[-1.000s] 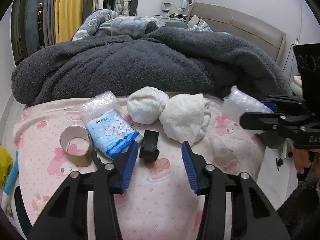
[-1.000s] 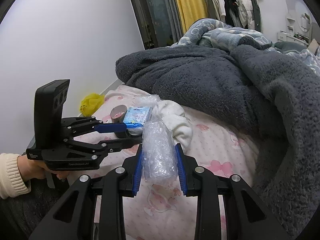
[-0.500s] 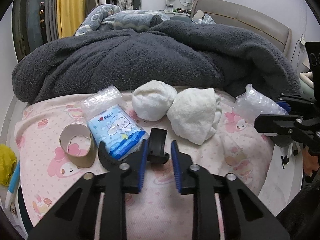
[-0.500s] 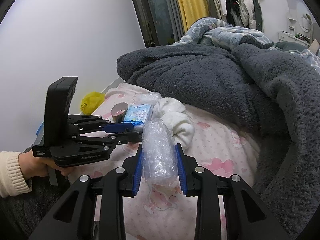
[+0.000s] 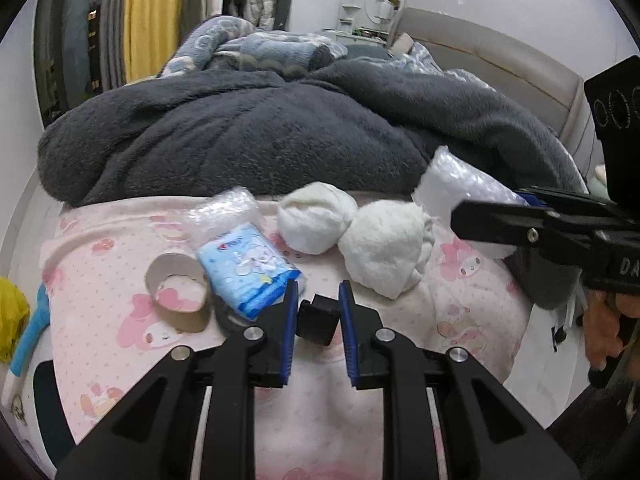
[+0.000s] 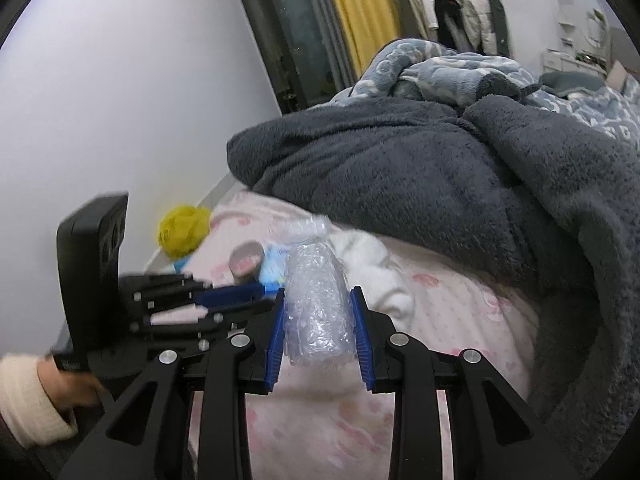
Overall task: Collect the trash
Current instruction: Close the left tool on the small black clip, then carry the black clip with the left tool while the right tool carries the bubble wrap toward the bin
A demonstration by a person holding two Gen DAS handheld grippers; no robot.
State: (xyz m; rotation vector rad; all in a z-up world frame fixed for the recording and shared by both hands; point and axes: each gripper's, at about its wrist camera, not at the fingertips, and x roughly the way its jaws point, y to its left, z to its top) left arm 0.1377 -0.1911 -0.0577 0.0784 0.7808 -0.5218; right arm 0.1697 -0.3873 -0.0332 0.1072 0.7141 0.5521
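Where fleece bunches, tongs pinch boxy plastic.

Black clip: between the left jaws; we see its top only, the lower part hidden by the pads.
Bubble wrap: between the right jaws; its sides are covered by the pads.
Cardboard roll: left of the right jaws, blurred.
Tissue pack: print too small; we cannot read it.
Hand: blurred, cut off at the picture's left edge.

Dark grey fleece blanket (heaped), pink cartoon-print sheet, yellow curtain, possibly hanging coats
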